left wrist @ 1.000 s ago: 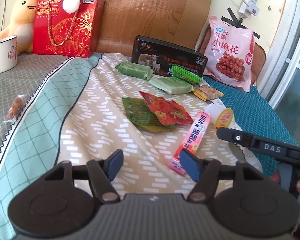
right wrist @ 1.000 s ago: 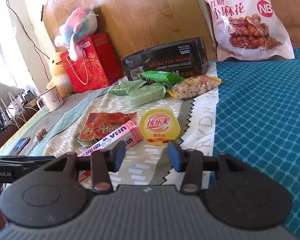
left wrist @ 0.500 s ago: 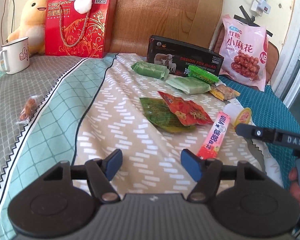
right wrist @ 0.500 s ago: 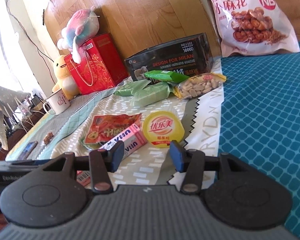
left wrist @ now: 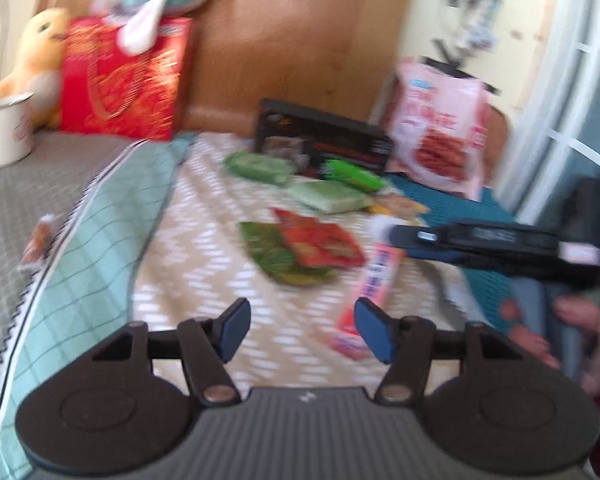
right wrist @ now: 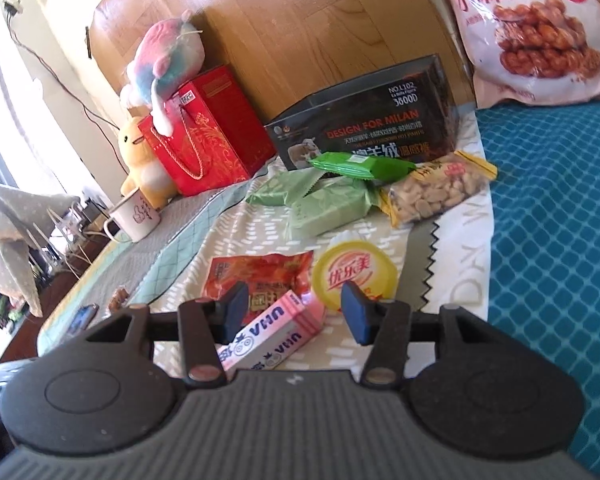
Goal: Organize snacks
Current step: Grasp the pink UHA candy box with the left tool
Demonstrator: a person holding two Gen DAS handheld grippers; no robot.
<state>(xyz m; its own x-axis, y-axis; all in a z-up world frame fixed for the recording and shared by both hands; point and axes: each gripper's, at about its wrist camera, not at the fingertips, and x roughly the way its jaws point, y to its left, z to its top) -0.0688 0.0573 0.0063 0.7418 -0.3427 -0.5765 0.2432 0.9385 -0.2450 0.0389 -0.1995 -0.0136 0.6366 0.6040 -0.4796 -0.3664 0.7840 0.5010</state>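
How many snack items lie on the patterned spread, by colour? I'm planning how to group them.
Green packets: 4, the dark green packet, two pale green packets and the bright green packet
Red packet: 1
Pink box: 1
Yellow: 2, the yellow-lidded cup and the peanut bag
Total: 8

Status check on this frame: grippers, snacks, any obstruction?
Left gripper open, empty. Right gripper open over pink candy box, not gripping. Yellow jelly cup close beside.
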